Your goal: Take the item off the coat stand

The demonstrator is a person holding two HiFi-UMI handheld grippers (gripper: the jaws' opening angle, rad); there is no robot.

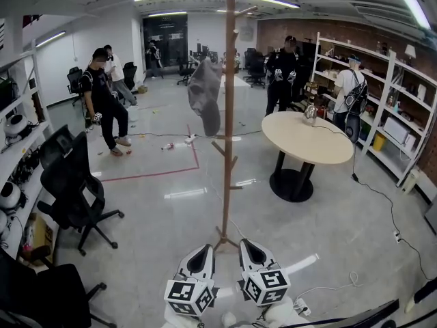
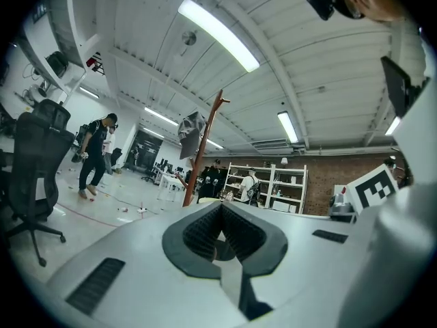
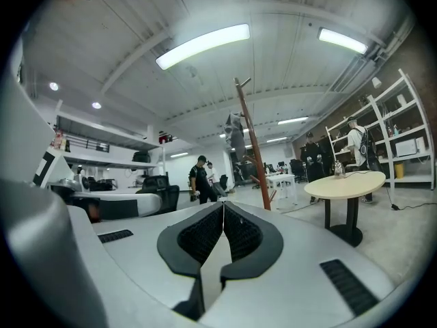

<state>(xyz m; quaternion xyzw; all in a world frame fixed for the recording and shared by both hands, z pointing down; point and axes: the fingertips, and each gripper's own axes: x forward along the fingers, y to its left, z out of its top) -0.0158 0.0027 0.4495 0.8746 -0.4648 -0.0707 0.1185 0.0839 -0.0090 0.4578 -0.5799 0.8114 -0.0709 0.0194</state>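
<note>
Left claw (image 1: 204,249) and right claw (image 1: 247,242) sit closed, empty; grey garment (image 1: 205,98) hangs on coat stand (image 1: 228,183).

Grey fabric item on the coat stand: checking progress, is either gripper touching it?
Apart. Head view: left gripper and right gripper sit low by the wooden coat stand; the grey fabric item hangs high above.
</note>
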